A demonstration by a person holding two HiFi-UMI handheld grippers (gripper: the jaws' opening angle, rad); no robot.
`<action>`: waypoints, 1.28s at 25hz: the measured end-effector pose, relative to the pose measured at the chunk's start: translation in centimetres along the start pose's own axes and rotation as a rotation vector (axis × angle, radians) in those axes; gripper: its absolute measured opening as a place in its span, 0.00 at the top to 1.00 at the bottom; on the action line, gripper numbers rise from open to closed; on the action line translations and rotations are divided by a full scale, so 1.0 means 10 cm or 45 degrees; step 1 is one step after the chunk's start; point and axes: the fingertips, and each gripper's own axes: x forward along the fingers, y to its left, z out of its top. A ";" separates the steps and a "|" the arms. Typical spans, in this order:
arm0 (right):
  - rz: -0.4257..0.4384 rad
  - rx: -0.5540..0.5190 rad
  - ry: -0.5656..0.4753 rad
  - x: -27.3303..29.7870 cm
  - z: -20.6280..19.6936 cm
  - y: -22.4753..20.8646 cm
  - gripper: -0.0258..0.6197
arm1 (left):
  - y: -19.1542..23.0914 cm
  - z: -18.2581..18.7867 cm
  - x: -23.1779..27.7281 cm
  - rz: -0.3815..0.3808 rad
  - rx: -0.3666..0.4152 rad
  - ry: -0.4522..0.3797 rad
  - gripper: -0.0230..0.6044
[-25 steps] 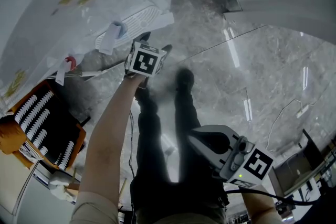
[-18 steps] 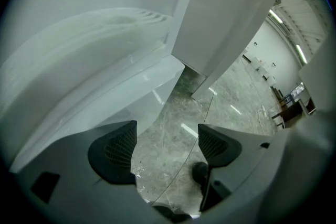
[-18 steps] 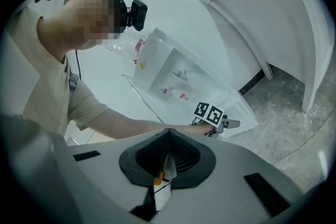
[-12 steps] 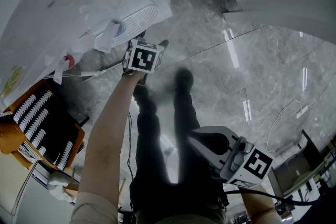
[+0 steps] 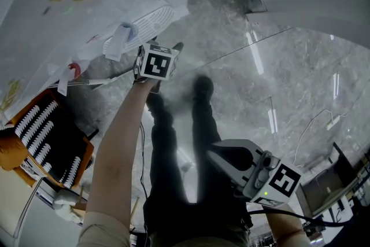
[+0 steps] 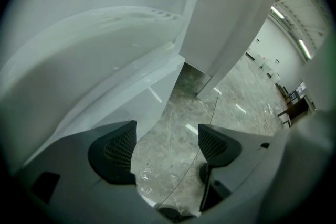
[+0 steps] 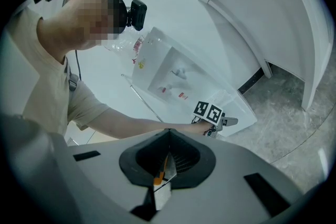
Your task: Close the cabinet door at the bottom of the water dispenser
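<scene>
Left tool (image 6: 165, 140) jaws apart, nothing between. White flat cabinet door panel (image 6: 131, 97) at the white water dispenser (image 7: 170, 73) base sits just beside its left jaw. Right tool (image 7: 167, 165) jaws together, well behind. Judgement: lay a jaw flat on the panel and push steadily till flush.

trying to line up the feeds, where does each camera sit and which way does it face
Head view: worn on the head, facing steeply down at the marble floor; shows legs, left arm, left tongs and right tongs.
Left gripper view: rides the left tongs, looking along its open jaws at the water dispenser and floor.
Right gripper view: rides the right tongs, jaws together, looking back at the person's torso and outstretched arm.
Shared: head and right gripper views both show the left tongs by the dispenser.
</scene>
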 end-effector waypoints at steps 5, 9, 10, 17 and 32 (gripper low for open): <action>-0.007 0.002 0.005 0.01 0.00 -0.03 0.95 | 0.04 0.03 0.02 0.041 0.021 -0.026 0.40; -0.005 0.001 0.010 0.01 -0.01 -0.03 0.95 | 0.09 0.01 0.03 0.091 0.062 -0.020 0.40; -0.004 0.002 0.009 0.01 -0.01 -0.02 0.95 | 0.11 0.01 0.03 0.102 0.069 -0.019 0.40; -0.009 -0.006 0.020 -0.03 -0.03 -0.02 0.95 | 0.13 -0.03 0.00 0.101 0.050 -0.008 0.40; -0.025 0.014 0.030 0.07 -0.28 0.05 0.95 | -0.31 -0.48 -0.42 -0.050 0.153 0.066 0.40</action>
